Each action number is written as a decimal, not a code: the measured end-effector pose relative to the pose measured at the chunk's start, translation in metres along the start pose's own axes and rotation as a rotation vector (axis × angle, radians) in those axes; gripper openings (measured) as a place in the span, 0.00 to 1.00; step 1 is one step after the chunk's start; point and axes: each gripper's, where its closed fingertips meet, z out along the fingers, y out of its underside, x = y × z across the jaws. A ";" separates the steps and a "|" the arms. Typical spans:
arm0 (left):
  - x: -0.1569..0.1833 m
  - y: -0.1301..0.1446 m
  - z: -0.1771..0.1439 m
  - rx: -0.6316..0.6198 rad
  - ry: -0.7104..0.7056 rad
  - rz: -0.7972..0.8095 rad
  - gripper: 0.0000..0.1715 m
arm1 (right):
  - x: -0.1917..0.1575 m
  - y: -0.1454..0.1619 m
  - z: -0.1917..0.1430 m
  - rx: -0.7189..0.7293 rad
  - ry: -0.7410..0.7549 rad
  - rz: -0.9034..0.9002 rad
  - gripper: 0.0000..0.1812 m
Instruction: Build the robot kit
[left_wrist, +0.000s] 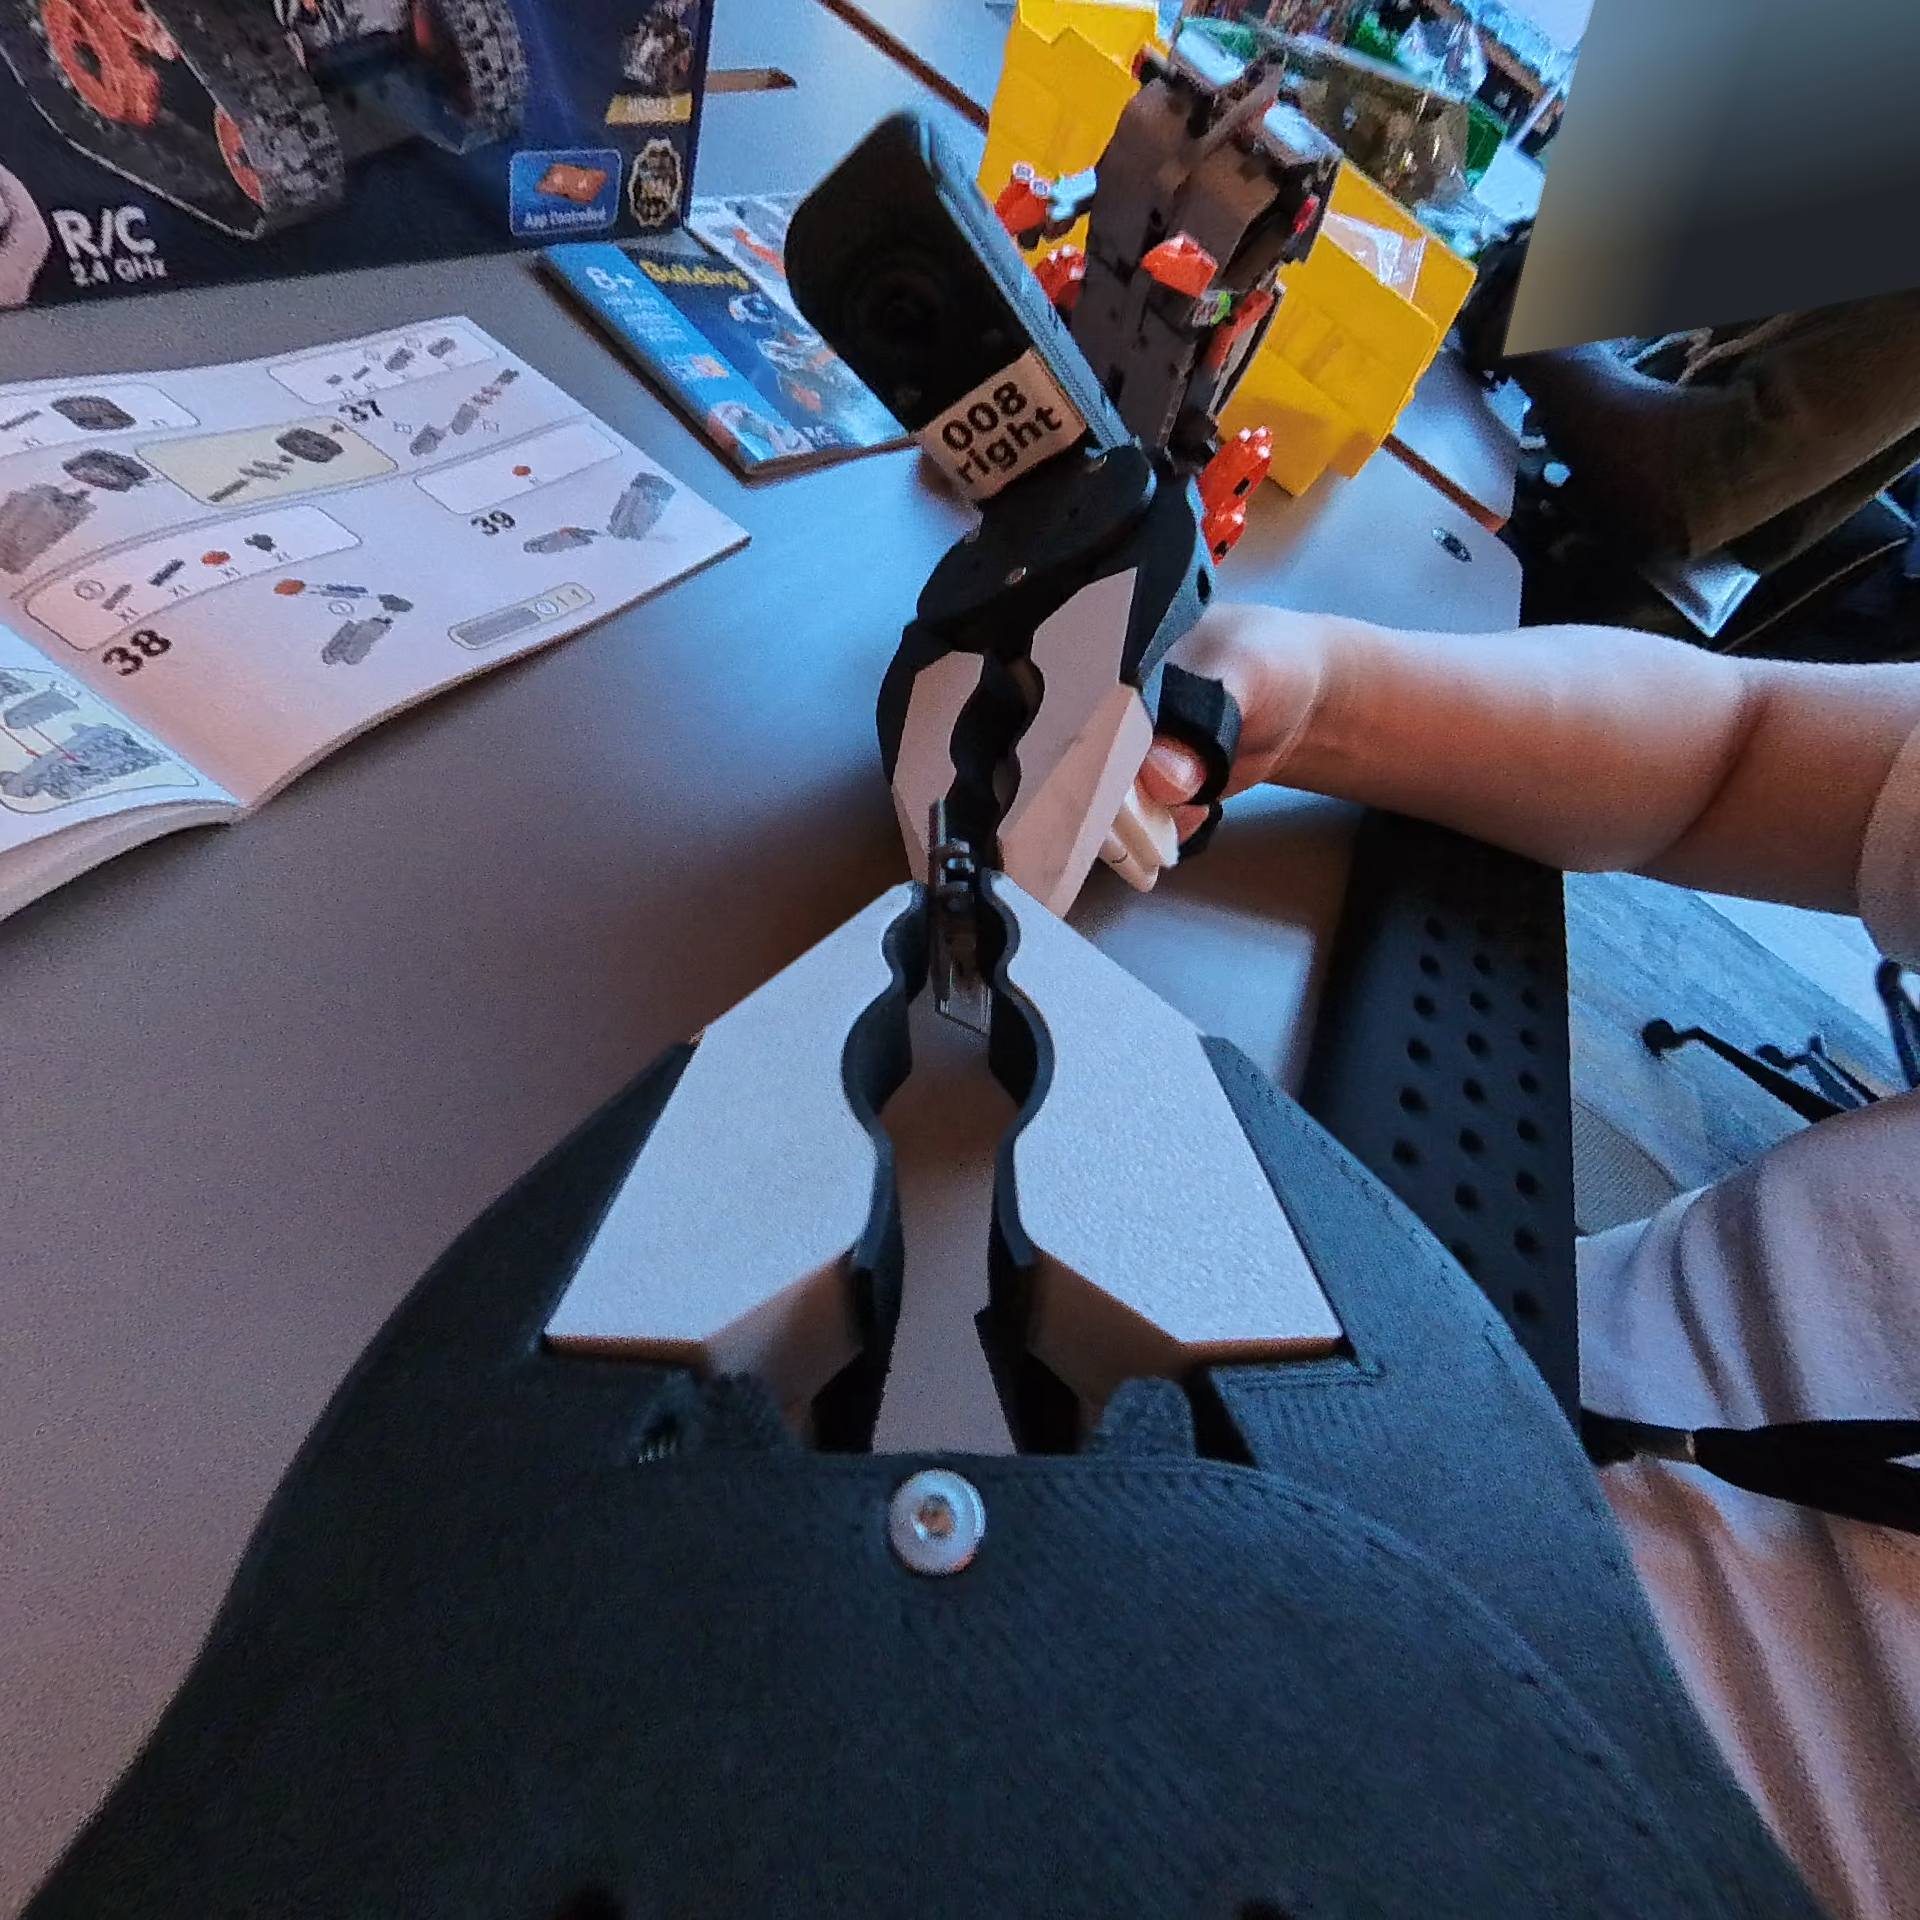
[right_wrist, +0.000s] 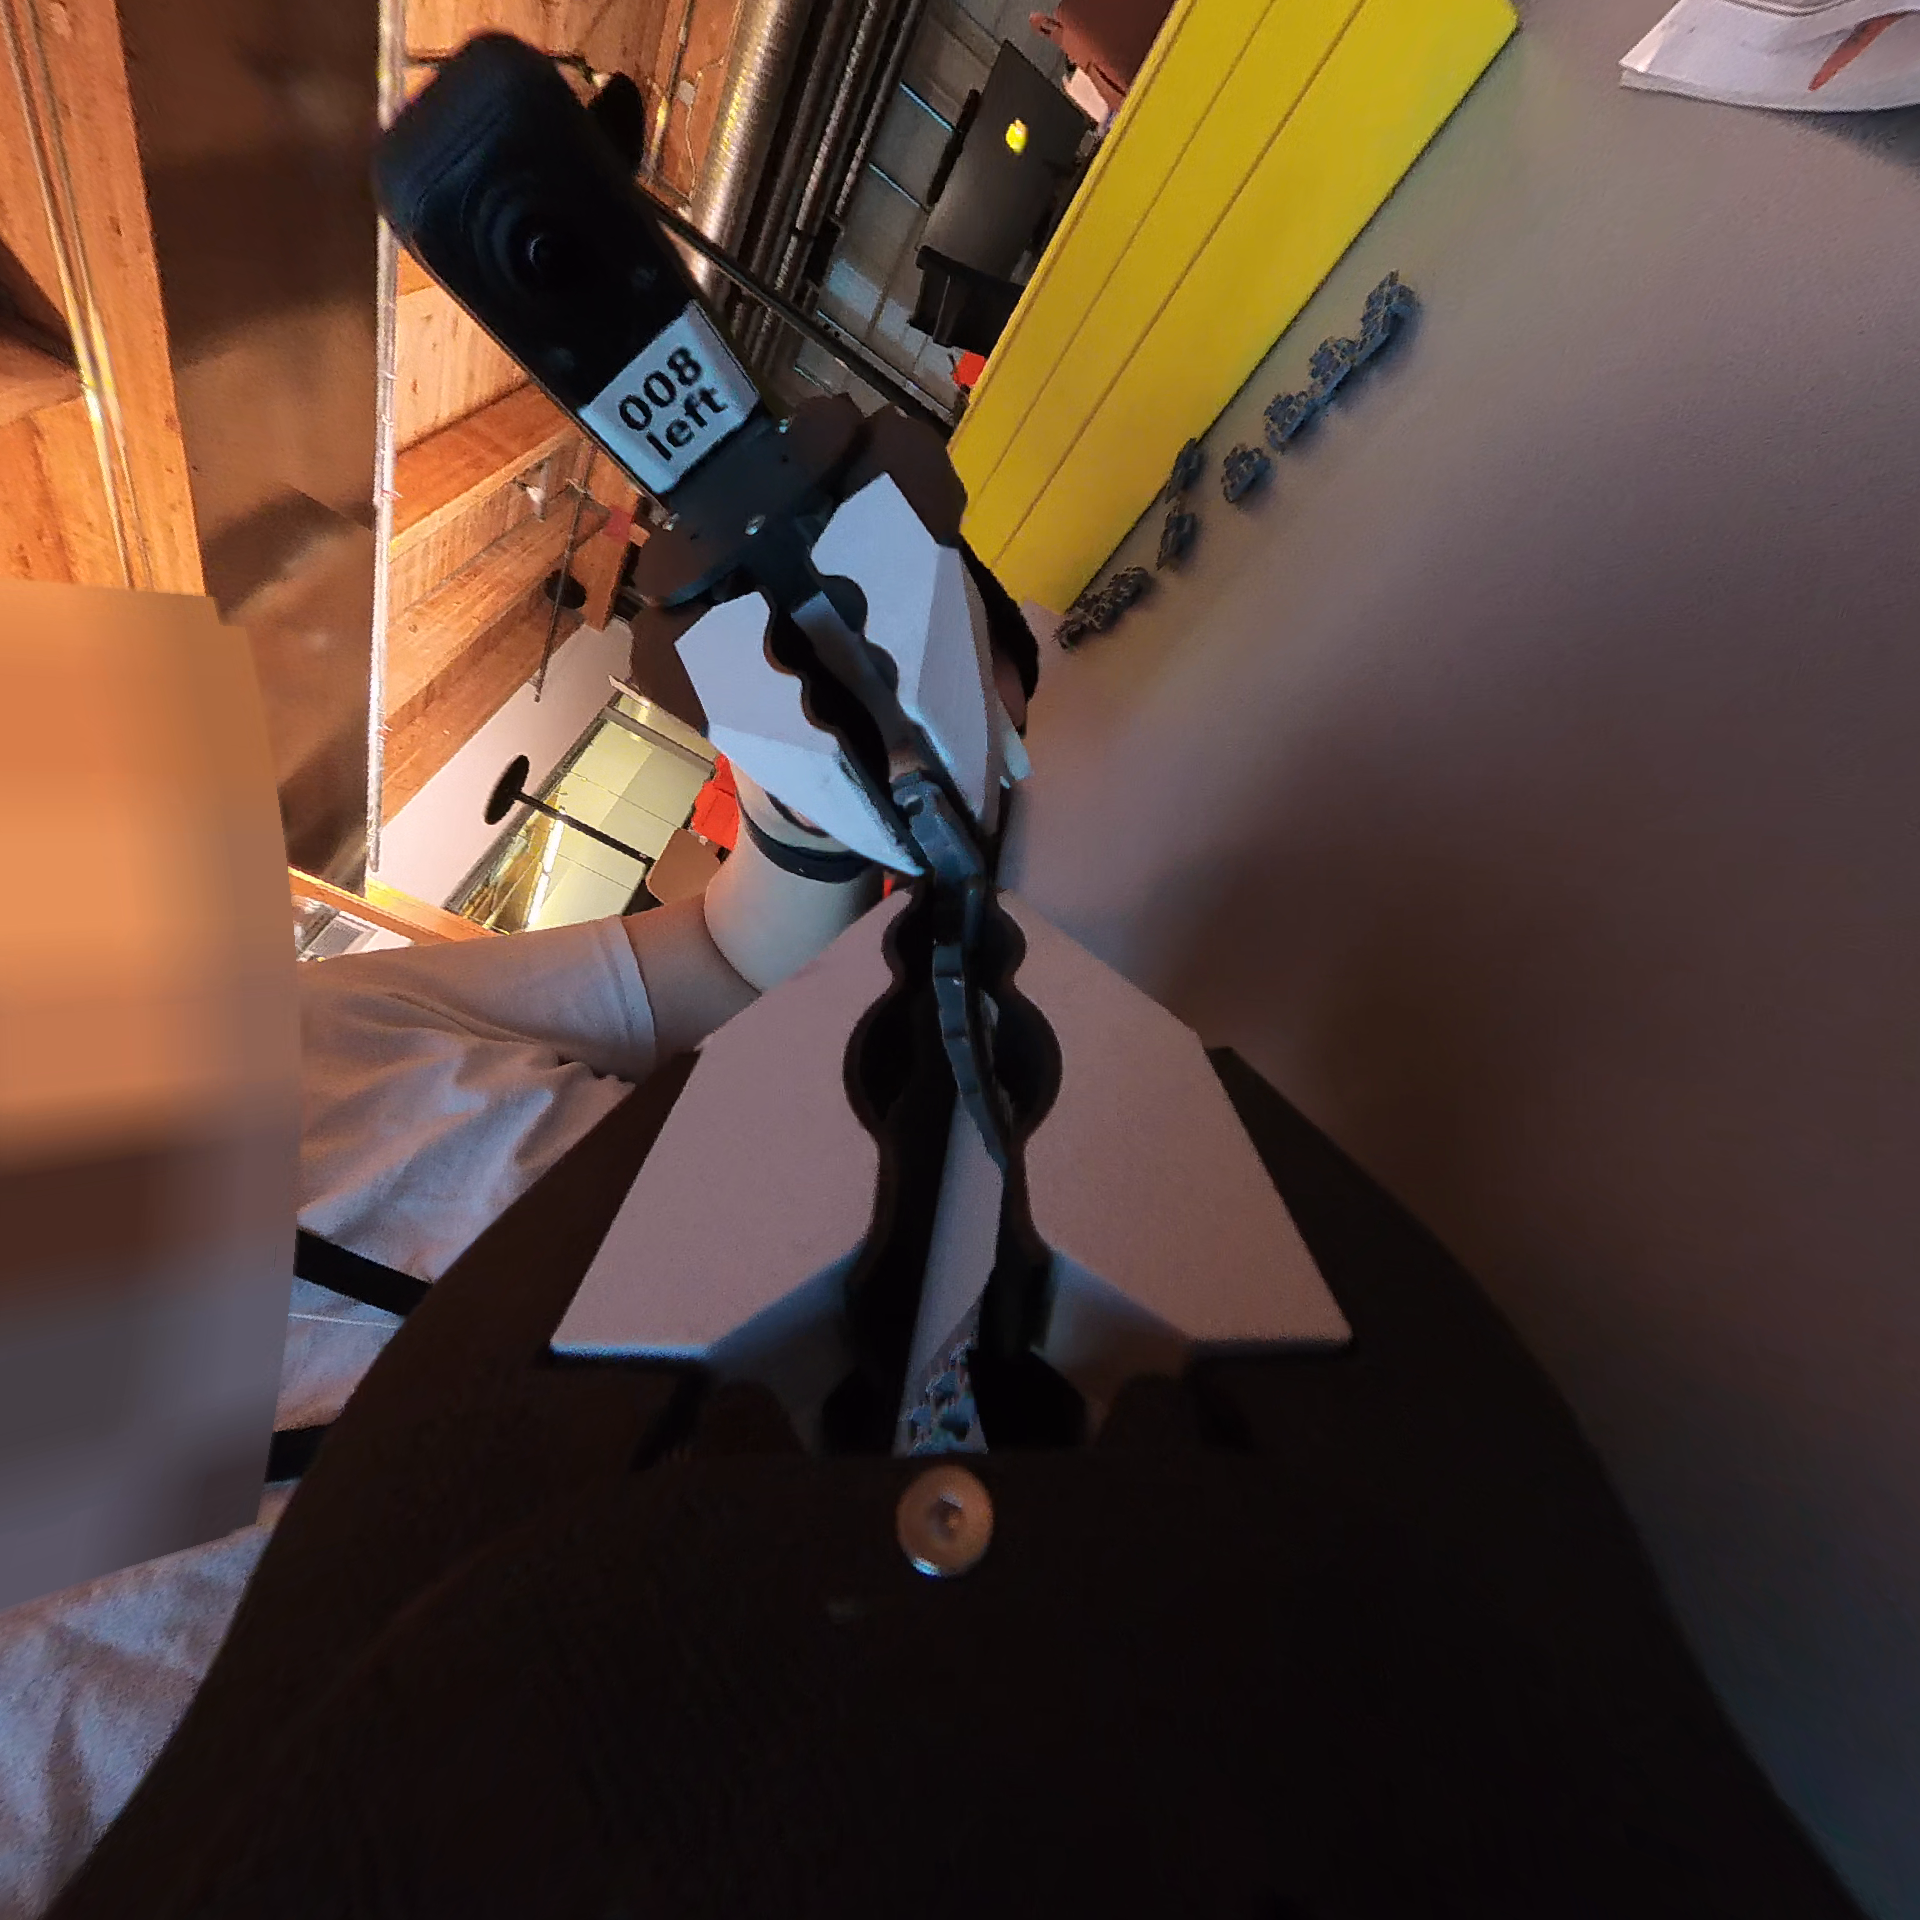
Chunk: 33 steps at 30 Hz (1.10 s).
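My left gripper (left_wrist: 951, 902) is shut on the end of a short strip of dark grey track links (left_wrist: 956, 961). My right gripper (left_wrist: 968, 844) meets it tip to tip from the far side, held by a hand (left_wrist: 1195, 748) above a grey table (left_wrist: 623, 987). In the right wrist view my right gripper (right_wrist: 951, 920) is shut on the same strip of links (right_wrist: 971, 1039), which runs back between its fingers. The left gripper (right_wrist: 956, 826) pinches the strip's far end there.
An open instruction booklet (left_wrist: 312, 540), a dark toy box (left_wrist: 312, 135), a second booklet (left_wrist: 727, 343), yellow bins (left_wrist: 1340, 343) and a grey and red brick model (left_wrist: 1184, 239) stand on the table. Loose grey links (right_wrist: 1320, 384) lie by a yellow bin (right_wrist: 1195, 291). A black perforated chair back (left_wrist: 1455, 1039) is at the right. Both grippers' tips are close together, under 4 cm apart.
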 end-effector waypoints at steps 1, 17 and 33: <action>0.001 -0.002 0.000 0.015 0.006 -0.007 0.04 | -0.002 -0.001 -0.001 0.009 -0.013 0.005 0.03; -0.004 -0.006 -0.002 0.069 0.027 -0.053 0.03 | 0.002 -0.002 -0.001 0.009 0.000 0.031 0.02; -0.009 0.002 -0.001 0.196 0.018 -0.044 0.04 | 0.006 -0.003 0.000 0.061 0.055 0.077 0.01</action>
